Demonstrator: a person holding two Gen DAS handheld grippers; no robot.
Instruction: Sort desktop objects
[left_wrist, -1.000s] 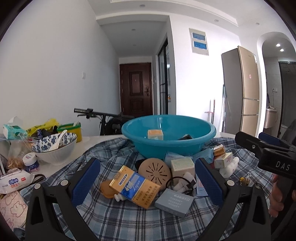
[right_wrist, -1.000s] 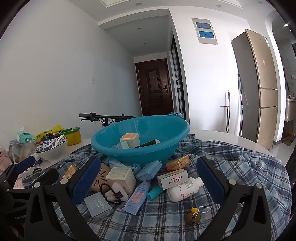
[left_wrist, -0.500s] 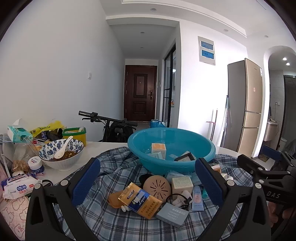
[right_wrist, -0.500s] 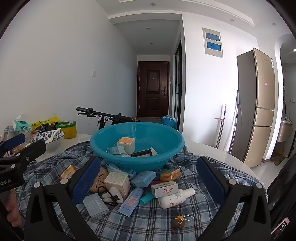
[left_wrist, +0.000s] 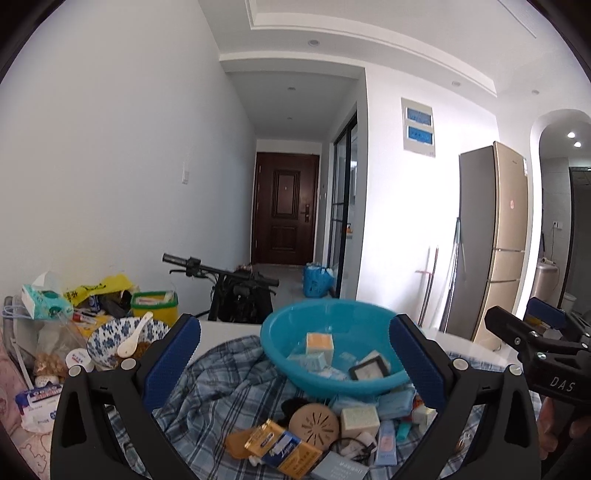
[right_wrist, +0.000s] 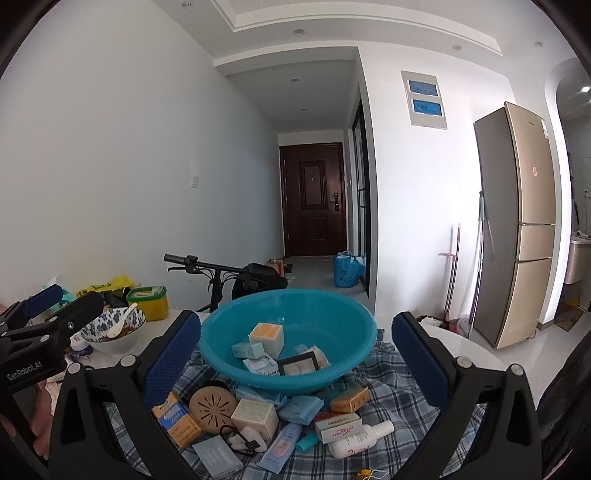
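With both grippers, left (left_wrist: 295, 350) and right (right_wrist: 295, 350), wide open and empty, we risk pushing neighbouring boxes (right_wrist: 255, 411) off the cloth (right_wrist: 399, 402), because the pile beside the basin (right_wrist: 332, 373) is very tight.

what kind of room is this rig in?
Likely a home dining or entry area: a fridge, a wooden front door down a hallway, a bicycle, and a cluttered table with a plaid cloth.

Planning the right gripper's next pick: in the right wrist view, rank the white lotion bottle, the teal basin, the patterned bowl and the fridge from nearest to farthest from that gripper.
1. White lotion bottle, on the cloth low between the right gripper fingers.
2. Teal basin, straight ahead behind the clutter.
3. Patterned bowl, back left.
4. Fridge, far right, off the table.
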